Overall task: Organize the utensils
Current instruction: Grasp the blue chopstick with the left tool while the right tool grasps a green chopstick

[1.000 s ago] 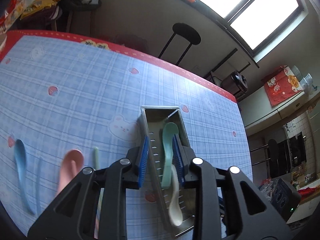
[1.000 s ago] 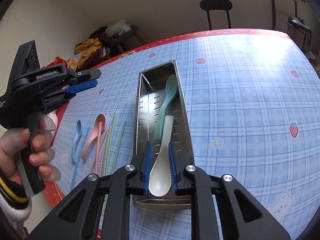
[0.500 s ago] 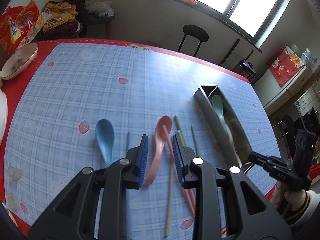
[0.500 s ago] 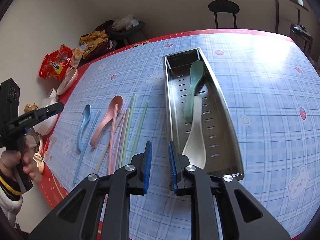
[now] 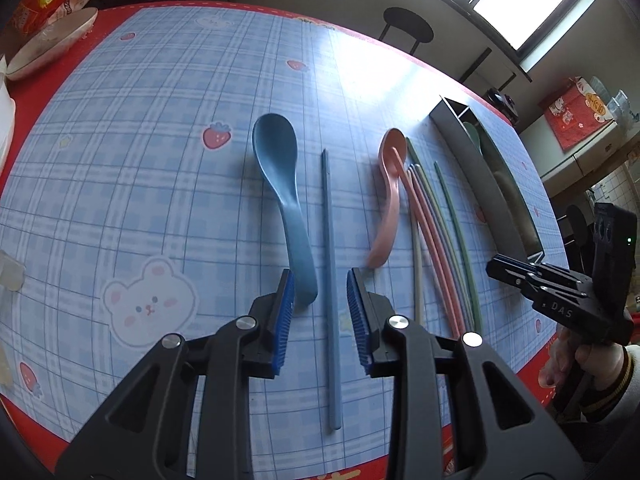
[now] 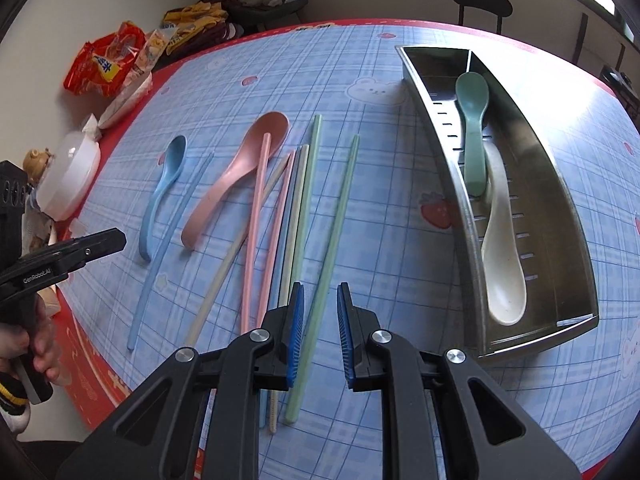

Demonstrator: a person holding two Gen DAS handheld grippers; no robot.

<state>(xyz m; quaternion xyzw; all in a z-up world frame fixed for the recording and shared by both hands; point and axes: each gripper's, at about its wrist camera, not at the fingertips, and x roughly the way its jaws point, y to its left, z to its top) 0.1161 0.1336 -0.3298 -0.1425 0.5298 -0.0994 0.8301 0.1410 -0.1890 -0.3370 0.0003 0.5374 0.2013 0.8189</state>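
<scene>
Left wrist view shows the left tongs (image 5: 320,316) narrowly parted and empty over the blue spoon (image 5: 280,192) and blue chopstick (image 5: 330,264) on the plaid tabletop (image 5: 160,160); both look like light, stiff, smooth plastic, likely slippery, best pinched mid-handle. Further right, the right tongs (image 6: 320,336), also narrow and empty, straddle a green chopstick (image 6: 328,256) beside the perforated steel tray (image 6: 560,208).

I see a blue spoon (image 5: 286,196) lying flat, bowl away from me, with a blue chopstick (image 5: 330,280) just beside it. A pink spoon (image 6: 236,176) lies among pink, cream and green chopsticks (image 6: 296,216). In the steel tray (image 6: 560,200), a green spoon (image 6: 473,128) overlaps a white spoon (image 6: 502,256).
</scene>
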